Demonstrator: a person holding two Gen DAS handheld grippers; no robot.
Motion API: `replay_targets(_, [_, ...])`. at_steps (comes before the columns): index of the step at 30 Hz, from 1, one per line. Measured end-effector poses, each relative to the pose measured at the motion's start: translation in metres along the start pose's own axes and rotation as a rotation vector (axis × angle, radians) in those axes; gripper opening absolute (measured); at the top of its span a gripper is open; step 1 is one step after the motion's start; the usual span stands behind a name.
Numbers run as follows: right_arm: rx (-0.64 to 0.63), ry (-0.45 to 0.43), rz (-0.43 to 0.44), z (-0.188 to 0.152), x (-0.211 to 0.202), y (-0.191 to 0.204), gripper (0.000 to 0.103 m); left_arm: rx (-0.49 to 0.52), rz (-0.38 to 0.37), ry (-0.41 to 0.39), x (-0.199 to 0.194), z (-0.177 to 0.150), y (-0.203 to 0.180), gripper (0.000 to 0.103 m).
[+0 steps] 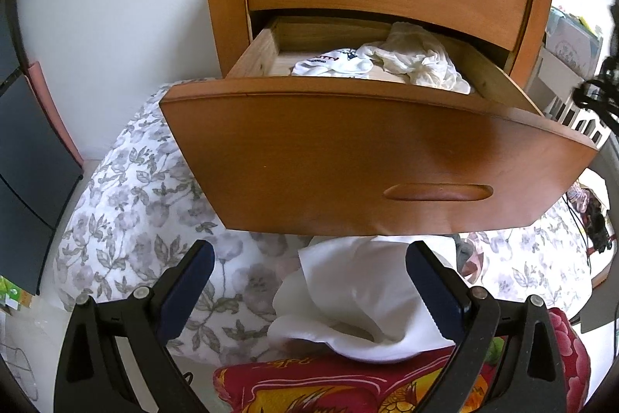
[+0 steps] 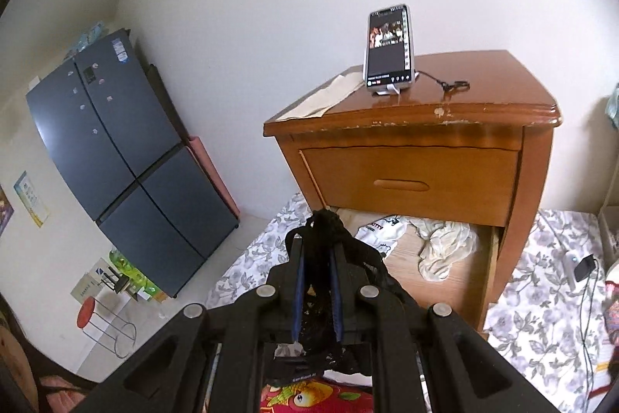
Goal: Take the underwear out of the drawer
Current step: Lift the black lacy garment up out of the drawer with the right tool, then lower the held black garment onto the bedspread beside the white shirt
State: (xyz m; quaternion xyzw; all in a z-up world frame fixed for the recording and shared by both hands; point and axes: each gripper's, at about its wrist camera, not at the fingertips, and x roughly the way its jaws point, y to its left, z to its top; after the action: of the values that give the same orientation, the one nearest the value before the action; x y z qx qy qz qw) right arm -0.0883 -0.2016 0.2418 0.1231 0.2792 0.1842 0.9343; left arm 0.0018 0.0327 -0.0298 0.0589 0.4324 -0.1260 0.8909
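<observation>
1. Two garments lay in the pulled-out lower drawer of curved orange-brown wood (image 1: 371, 157): a crumpled cream-white cloth (image 1: 421, 59) toward its right side and a folded white piece with printed lettering (image 1: 332, 62) just left of it, the two touching.
2. The right tongs (image 2: 318, 250) were clenched on a black lacy piece of underwear (image 2: 327, 223), which bunched above the blue-padded fingertips (image 2: 300, 269) and trailed down between them, raised clear of the drawer.
3. The left tongs (image 1: 309, 258) stood released, nothing between their pads, below the drawer front.
4. Beneath them a loose white cloth (image 1: 359, 297) rested on a grey floral-print bedsheet (image 1: 135, 204) and partly on a red and yellow patterned blanket (image 1: 309, 386); what kind of garment it was could not be made out.
5. The upper drawer with a carved oval handle (image 2: 410, 180) was shut.
6. On top of the wooden nightstand (image 2: 483, 91) a smartphone with a lit screen (image 2: 389, 49) stood upright in a stand, beside a flat beige paper (image 2: 325, 95).
7. A dark blue-grey four-door refrigerator (image 2: 123, 157) stood against the wall to the left, with a red-topped wire stool (image 2: 87, 308) near it on the floor.
</observation>
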Motion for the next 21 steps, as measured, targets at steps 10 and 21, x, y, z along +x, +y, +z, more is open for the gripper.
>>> replay_targets(10, [-0.047,-0.002,-0.02,-0.025,-0.028,0.01,0.013,0.026,0.04,-0.004,-0.002,-0.001,-0.006,0.099])
replay_targets(21, [-0.035,0.091,-0.074,-0.055,-0.009,-0.004,0.013,0.027,0.047,-0.005,-0.001,-0.001,-0.006,0.099])
